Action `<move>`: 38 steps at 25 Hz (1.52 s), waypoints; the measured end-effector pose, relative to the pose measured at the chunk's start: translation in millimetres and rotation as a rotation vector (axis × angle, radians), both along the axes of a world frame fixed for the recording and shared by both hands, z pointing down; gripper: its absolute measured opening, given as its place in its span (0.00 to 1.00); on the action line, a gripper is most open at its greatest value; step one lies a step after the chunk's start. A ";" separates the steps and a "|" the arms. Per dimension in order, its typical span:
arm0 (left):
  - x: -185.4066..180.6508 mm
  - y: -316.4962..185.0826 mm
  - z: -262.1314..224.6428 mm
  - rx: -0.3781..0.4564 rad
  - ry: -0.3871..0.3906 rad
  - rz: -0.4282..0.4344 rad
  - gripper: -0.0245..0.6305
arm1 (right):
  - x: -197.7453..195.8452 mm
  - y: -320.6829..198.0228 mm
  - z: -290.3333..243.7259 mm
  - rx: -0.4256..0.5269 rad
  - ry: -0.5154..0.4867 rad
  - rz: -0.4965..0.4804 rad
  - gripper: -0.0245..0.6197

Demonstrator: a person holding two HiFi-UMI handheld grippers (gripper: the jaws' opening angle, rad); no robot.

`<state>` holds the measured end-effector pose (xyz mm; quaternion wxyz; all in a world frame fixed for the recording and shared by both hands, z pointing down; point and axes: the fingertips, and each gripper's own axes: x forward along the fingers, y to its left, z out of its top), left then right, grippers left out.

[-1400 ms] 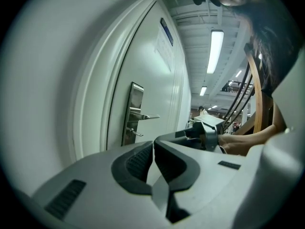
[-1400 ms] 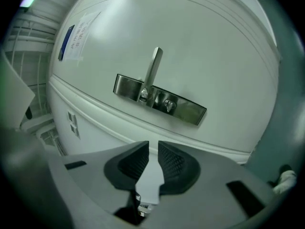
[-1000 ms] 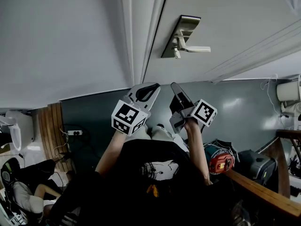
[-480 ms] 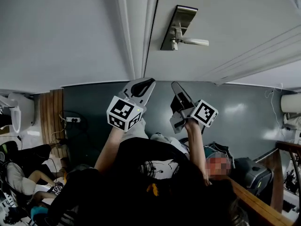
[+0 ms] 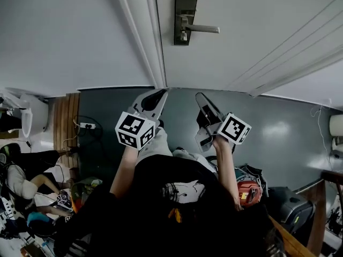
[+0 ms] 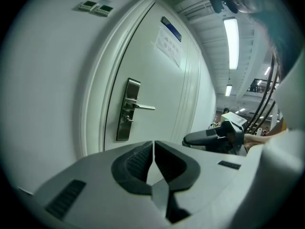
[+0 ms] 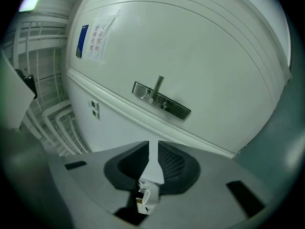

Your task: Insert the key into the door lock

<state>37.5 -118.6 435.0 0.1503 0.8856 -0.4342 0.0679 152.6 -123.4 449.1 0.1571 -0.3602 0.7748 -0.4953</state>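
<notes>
- Two hand-held grey tongs with black ribbed pads, side by side, both aimed at a white panelled door and well apart from it, above a grey-green floor.
- Left tongs: pressed fully together, pads meeting in a thin line, nothing between them; black-and-white marker cube at the rear, bare forearm below.
- Right tongs: closed down on a small pale flat key, its thin body filling the narrow slit between the pads, a whitish blocky end low at the throat.
- Key well short of the lock, not touching the door; not visible from the head camera, seen only in the right gripper view.
- Brushed-steel door lock plate, tall and narrow, set near the door's edge just beside the white moulded door frame.
- Slim steel lever handle on the plate, pointing away from the frame; a small fitting just under it, too small to make out.
- In the head view, lock plate ahead of the gap between the two tongs.
- White paper notice with a blue strip higher on the door, print too small to read.
- Pair of small pale wall switches on the plain wall beside the frame.
- At the edges of the head view: a white power strip on the floor by wooden boards, and a wooden rail at lower right.
</notes>
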 end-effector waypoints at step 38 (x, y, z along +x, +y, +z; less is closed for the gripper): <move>4.4 175.7 10.0 -0.039 -0.049 -0.206 0.06 | -34.5 146.7 4.4 0.149 0.090 -0.388 0.11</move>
